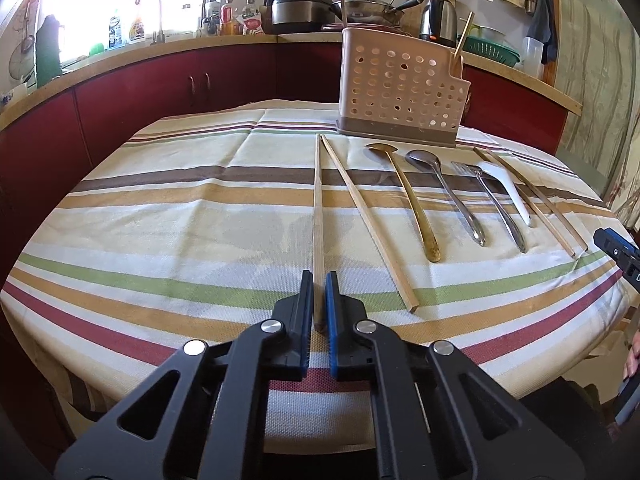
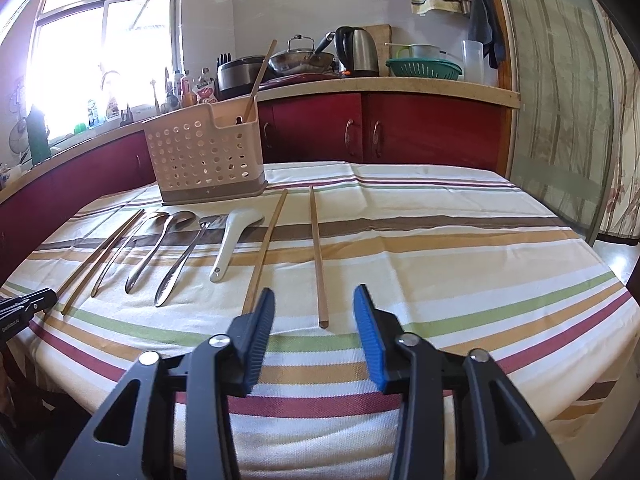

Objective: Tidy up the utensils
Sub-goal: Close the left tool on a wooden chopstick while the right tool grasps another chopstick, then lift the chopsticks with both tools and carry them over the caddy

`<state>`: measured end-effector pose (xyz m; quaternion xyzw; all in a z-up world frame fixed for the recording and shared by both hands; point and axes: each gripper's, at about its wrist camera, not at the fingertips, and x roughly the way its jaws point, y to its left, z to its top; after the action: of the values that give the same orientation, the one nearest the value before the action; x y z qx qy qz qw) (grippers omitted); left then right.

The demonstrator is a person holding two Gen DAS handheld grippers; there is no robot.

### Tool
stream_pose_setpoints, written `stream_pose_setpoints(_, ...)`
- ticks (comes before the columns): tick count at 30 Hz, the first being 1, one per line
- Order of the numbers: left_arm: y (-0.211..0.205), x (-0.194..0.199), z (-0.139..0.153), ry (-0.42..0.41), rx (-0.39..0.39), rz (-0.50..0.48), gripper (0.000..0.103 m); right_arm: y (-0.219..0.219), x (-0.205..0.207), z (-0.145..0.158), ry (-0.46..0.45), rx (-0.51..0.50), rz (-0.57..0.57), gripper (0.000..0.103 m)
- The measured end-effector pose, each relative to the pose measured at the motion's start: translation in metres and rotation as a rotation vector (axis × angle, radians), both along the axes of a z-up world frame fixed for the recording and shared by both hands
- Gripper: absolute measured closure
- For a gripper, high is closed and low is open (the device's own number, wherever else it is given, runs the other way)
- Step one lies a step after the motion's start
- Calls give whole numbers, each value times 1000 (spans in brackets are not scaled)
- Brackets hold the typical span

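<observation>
Presently, the left gripper (image 1: 319,300) has its fingers closed tight on the near end of a wooden chopstick (image 1: 318,216), which lies flat on the striped tablecloth (image 1: 168,200) covering the desk. The right gripper (image 2: 314,312) sits partly open, holding nothing; the end of another chopstick (image 2: 318,256) lies between and just ahead of its fingers, untouched. Laid in a row on the cloth: a second left-side chopstick (image 1: 368,220), a gold spoon (image 1: 408,200), a steel spoon (image 1: 448,196), a fork (image 1: 496,204), a white ceramic spoon (image 1: 508,192). The perforated utensil holder (image 1: 400,88) stands at the far edge, two chopsticks already upright inside.
</observation>
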<state>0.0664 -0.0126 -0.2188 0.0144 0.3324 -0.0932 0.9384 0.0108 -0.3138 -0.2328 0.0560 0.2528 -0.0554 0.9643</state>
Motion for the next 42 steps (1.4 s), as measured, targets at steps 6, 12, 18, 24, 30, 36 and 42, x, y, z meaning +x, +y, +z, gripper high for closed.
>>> stream_pose_setpoints(6, 0, 0, 0, 1, -4, 0, 96, 1, 8, -6, 19, -5, 4, 73)
stream_pose_setpoints(12, 1, 0, 0, 1, -3, 0, 96, 2, 15, -17, 49, -12, 7, 88)
stream_pose_setpoints(18, 1, 0, 0, 1, -3, 0, 96, 3, 14, -18, 45, -9, 18, 96)
stream_pose_setpoints(24, 1, 0, 0, 3, -4, 1, 96, 3, 11, -14, 30, -4, 17, 96)
stream_pose_setpoints(30, 3, 1, 3, 6, -6, 11, 96, 2, 2, 3, -25, -18, 12, 96)
stream_pose_setpoints(36, 7, -1, 15, -20, -9, 21, 96, 2, -7, 27, -94, -29, 9, 96)
stream_pose_setpoints(42, 10, -5, 30, -53, -12, 29, 96, 3, -13, 46, -148, -32, 10, 96)
